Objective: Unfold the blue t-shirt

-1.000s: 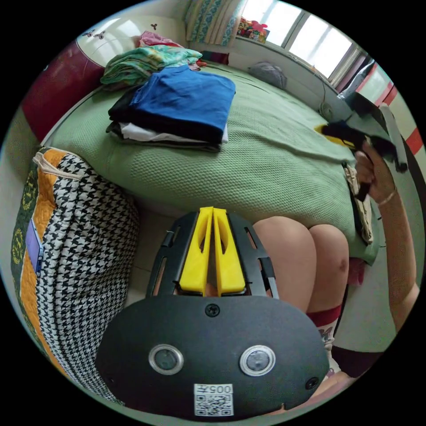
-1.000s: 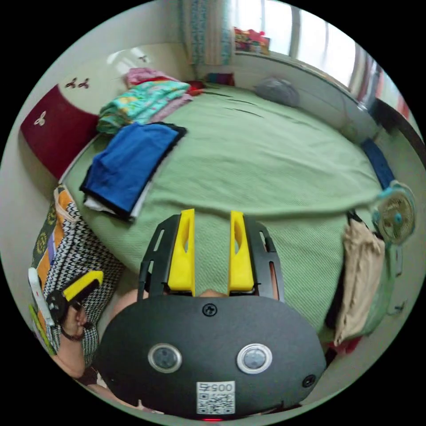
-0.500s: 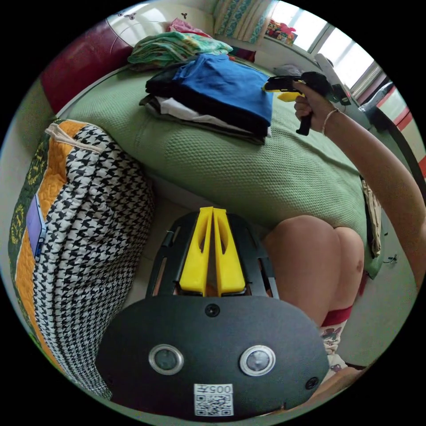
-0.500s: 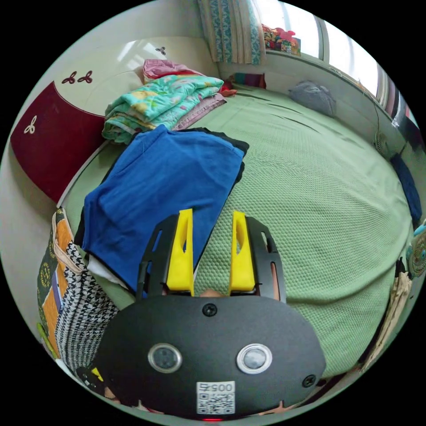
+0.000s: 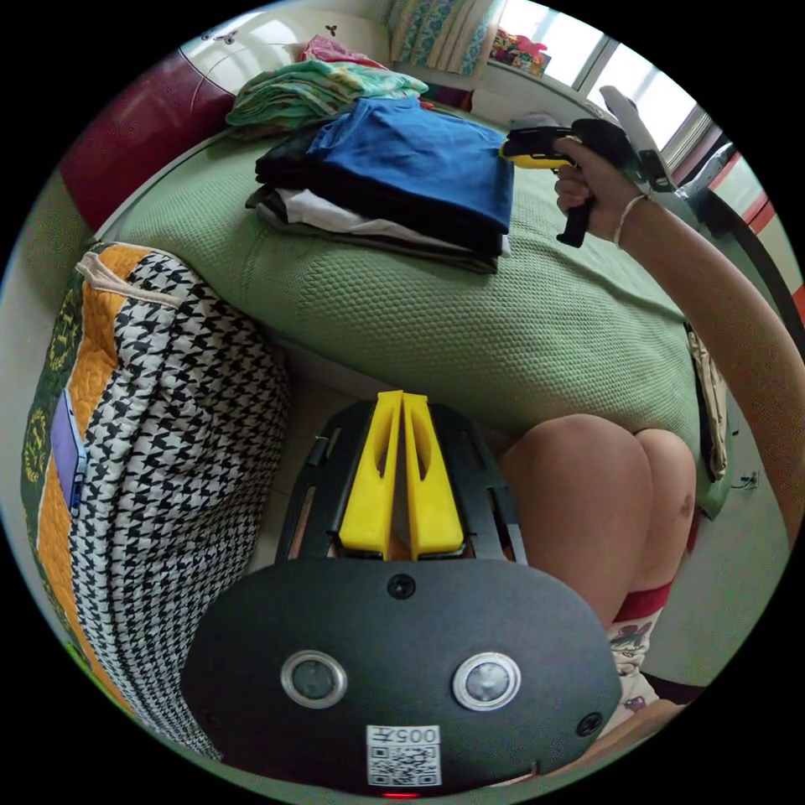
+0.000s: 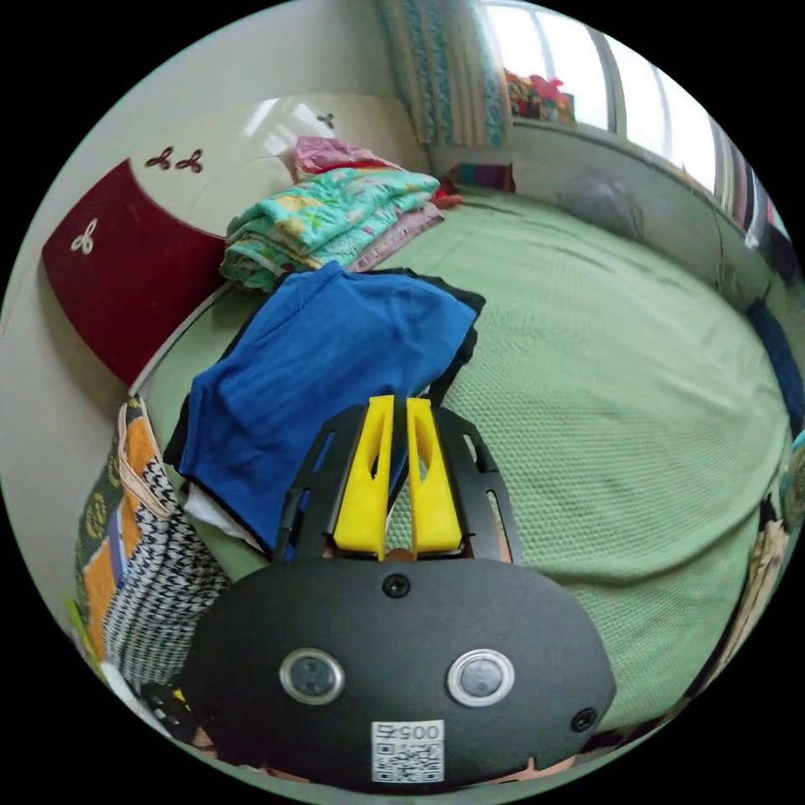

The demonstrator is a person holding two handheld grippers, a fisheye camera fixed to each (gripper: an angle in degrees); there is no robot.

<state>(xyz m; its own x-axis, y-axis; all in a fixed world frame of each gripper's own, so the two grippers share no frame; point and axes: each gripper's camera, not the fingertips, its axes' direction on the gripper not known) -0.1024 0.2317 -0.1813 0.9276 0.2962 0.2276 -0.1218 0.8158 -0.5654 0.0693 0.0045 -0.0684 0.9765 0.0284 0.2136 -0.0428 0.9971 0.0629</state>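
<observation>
Closing my right gripper (image 6: 394,415) on the near corner of the folded blue cotton t-shirt (image 6: 327,369) atop the clothes pile (image 5: 369,231) on the green bed (image 6: 604,394), I was ready to lift it, while my left gripper (image 5: 401,407) stayed shut, holding nothing.

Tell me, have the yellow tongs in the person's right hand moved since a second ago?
Yes. The right tongs have travelled across the green bed cover to the folded blue t-shirt's edge and closed.
</observation>
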